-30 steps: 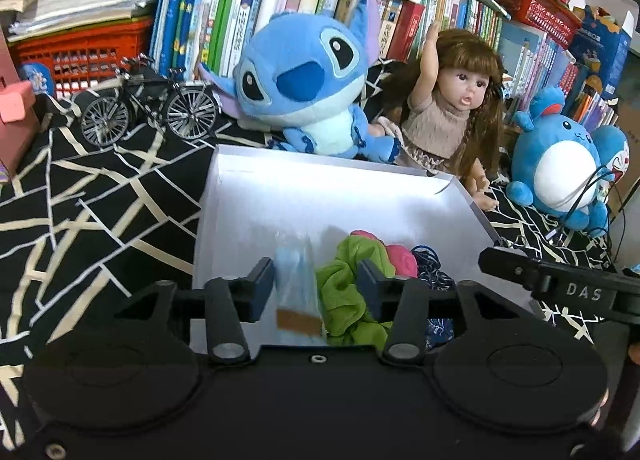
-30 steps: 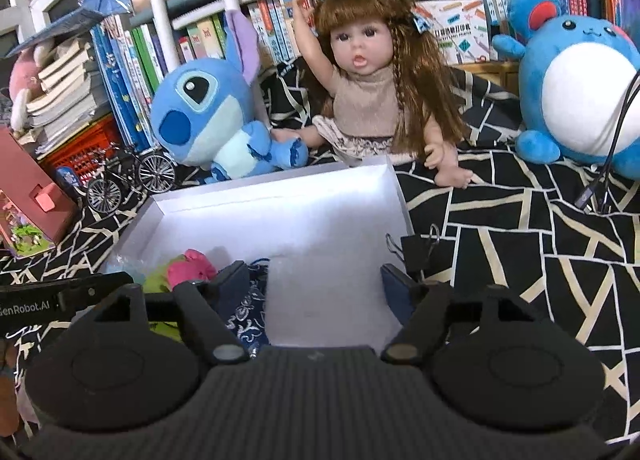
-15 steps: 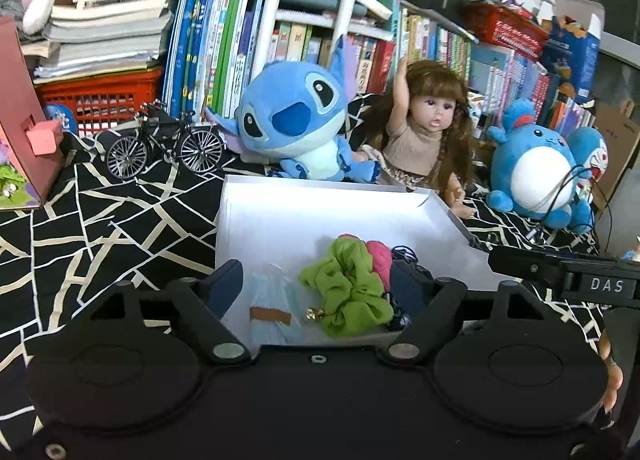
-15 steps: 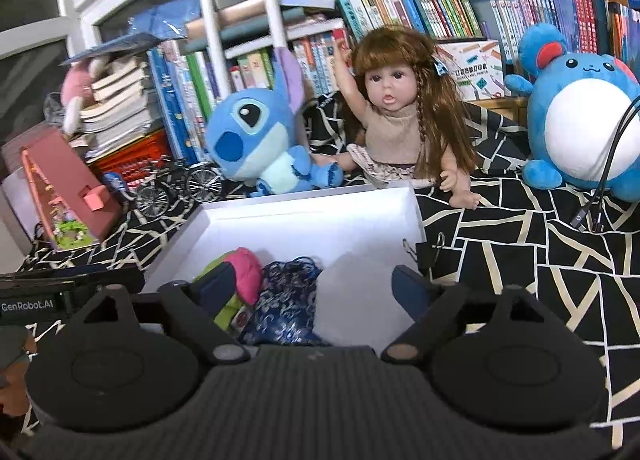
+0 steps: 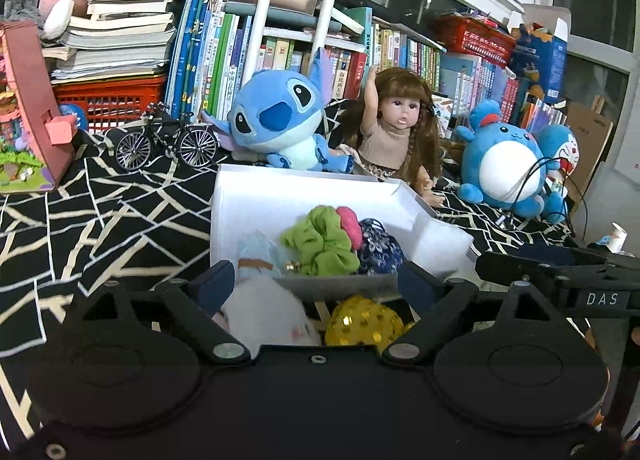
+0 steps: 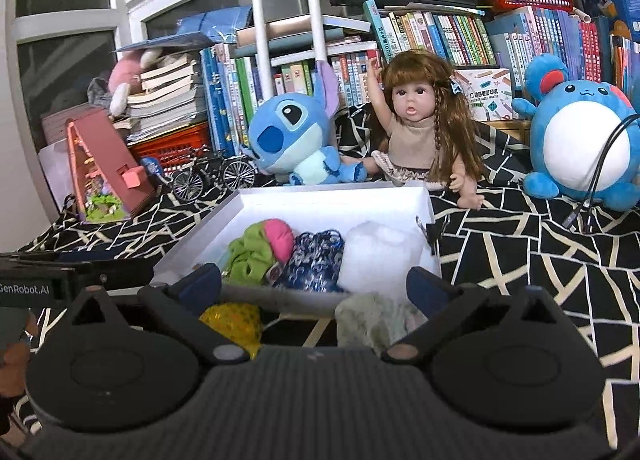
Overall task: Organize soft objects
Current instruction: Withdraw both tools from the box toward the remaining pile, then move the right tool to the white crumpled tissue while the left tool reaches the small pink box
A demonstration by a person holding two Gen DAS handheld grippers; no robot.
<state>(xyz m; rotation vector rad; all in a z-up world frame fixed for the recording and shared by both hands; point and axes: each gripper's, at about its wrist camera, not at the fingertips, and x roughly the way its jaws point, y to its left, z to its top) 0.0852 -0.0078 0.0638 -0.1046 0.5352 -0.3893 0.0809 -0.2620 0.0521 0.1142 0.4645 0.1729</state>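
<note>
Left gripper [image 5: 316,280]: jaws wide apart, having just been opening; nothing pressed between the pads.
Right gripper [image 6: 314,282]: jaws spread wide, also just opening; no pad presses on anything.
White box [image 5: 248,196]: ahead of both pairs of jaws on the black patterned worktop [image 5: 100,212], its near wall just beyond the fingertips.
Green scrunchie [image 5: 324,240]: inside the box, straight ahead of the left jaws, near the front wall.
Pink scrunchie [image 6: 278,238]: touching the green one, behind it.
Navy patterned pouch [image 6: 316,260]: in the box ahead of the right jaws' gap, beside the scrunchies.
White fluffy piece [image 6: 380,248]: in the box's right end, ahead of the right jaws' right finger.
Pale blue packet [image 5: 256,256]: in the box's left end, just beyond the left jaws' left finger.
Yellow sequined ball [image 5: 364,324]: outside the box, low within the left jaws' gap, toward the right finger; untouched.
White plush [image 5: 264,312]: outside the box, beside the left finger.
Pale fuzzy cloth [image 6: 372,320]: outside the box, low within the right jaws' gap.
</note>
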